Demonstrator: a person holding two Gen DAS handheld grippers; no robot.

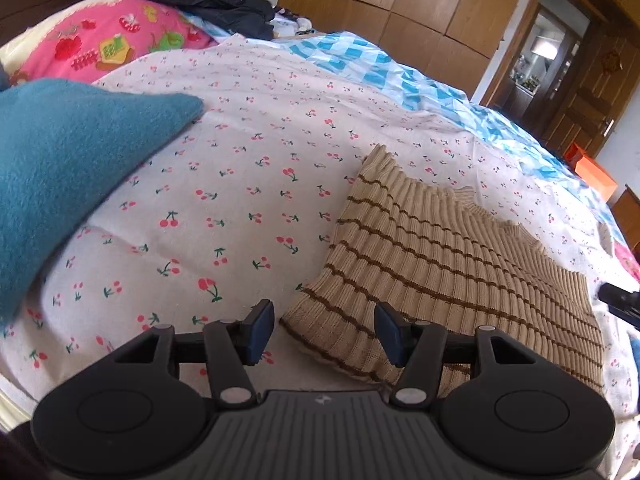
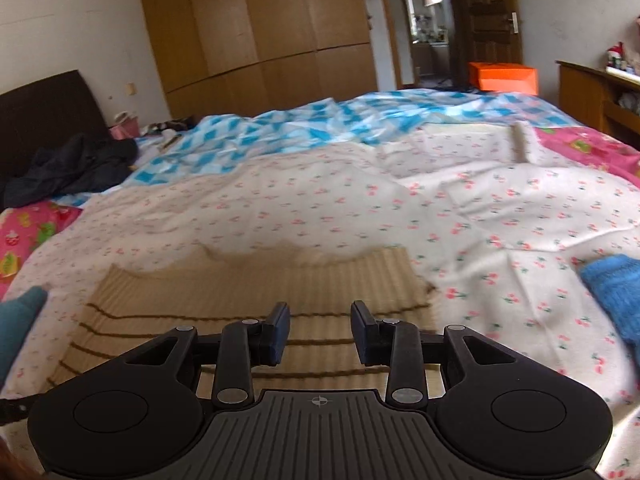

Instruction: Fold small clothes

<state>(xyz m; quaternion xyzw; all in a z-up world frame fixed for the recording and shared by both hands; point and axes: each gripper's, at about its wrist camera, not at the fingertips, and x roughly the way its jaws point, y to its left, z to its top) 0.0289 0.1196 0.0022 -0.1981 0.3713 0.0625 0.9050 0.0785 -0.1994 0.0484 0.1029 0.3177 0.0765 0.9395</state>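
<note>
The sweater lies folded on the bed, at two o'clock from the left gripper. Both sets of jaws stand apart, empty. A careless regrasp by the right gripper could drag the fold open.

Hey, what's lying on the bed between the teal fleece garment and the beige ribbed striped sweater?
Nothing: between the teal fleece garment and the beige ribbed striped sweater, only bare cherry-print sheet shows in the left wrist view.
</note>
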